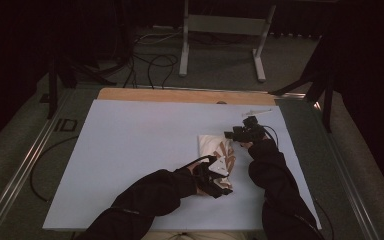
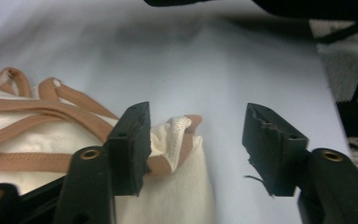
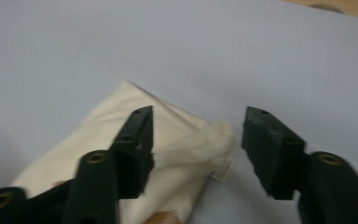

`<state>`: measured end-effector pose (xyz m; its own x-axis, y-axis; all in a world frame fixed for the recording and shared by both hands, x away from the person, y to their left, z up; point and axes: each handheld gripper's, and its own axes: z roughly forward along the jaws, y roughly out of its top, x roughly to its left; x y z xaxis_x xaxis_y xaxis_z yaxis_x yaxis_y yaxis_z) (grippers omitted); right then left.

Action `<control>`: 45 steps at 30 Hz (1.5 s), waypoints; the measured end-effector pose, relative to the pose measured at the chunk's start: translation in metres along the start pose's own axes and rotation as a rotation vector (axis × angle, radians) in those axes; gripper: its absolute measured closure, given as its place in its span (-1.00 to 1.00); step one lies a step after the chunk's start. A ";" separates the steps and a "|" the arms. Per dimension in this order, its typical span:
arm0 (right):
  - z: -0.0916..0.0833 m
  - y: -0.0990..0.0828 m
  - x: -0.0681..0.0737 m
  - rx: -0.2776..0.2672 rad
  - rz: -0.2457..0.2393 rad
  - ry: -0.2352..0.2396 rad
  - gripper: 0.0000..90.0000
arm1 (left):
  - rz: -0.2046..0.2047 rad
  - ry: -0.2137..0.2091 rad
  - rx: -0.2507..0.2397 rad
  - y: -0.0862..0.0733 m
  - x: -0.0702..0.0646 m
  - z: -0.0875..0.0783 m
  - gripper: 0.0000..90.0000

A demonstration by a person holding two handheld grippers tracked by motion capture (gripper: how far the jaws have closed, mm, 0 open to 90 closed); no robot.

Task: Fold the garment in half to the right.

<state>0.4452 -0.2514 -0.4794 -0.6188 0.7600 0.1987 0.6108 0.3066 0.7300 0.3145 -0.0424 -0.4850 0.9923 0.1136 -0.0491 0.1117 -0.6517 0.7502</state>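
A folded cream cloth bag (image 1: 216, 155) with brown straps (image 2: 37, 112) lies on the white table sheet (image 1: 130, 165), a little right of the middle and toward the near edge. In the high view the room is dark, so the bag is hard to make out, and the left gripper (image 1: 214, 176) covers its near end. The person's black sleeves (image 1: 145, 200) hide the hands. The right gripper (image 1: 245, 132) sits at the far right corner of the bag. In the left gripper view, the left jaws stand apart and let go; a bunched corner of the bag with a brown strap end lies between them, just beside one jaw, and the other jaw is clear of it. In the right gripper view the picture is a bit blurry. The right jaws stand apart too, above a puffy corner (image 3: 216, 135) of the bag, not pinching it. A small white tag (image 3: 223, 171) peeks out under that corner; its print is too small to read.
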 end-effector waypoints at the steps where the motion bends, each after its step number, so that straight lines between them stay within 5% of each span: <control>1: -0.002 0.002 0.003 -0.007 -0.010 0.002 -0.07 | -0.004 0.002 -0.004 -0.001 0.001 -0.003 -0.19; 7: -0.006 0.014 0.029 -0.006 -0.071 0.048 0.06 | -0.060 0.010 -0.054 -0.010 0.005 -0.021 -0.45; 16: 0.003 0.015 0.068 0.035 -0.165 0.119 0.59 | -0.066 0.055 -0.057 -0.028 0.001 -0.036 -0.97; 18: 0.010 0.011 0.077 0.090 -0.207 0.124 0.97 | -0.084 0.061 -0.061 -0.034 0.000 -0.042 -0.98; 24: 0.026 0.003 0.086 0.193 -0.262 0.121 1.00 | -0.094 0.092 -0.072 -0.045 -0.004 -0.053 -0.99; 35: 0.033 -0.008 0.077 0.282 -0.256 0.059 1.00 | -0.148 0.122 -0.089 -0.067 -0.007 -0.063 -0.99; 45: 0.009 -0.019 0.060 0.250 -0.204 0.017 1.00 | -0.165 0.140 -0.104 -0.072 -0.006 -0.072 -0.99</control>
<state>0.4009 -0.2069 -0.4869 -0.7481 0.6591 0.0769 0.5741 0.5848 0.5730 0.2971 0.0579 -0.4920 0.9430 0.3203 -0.0901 0.2588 -0.5357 0.8038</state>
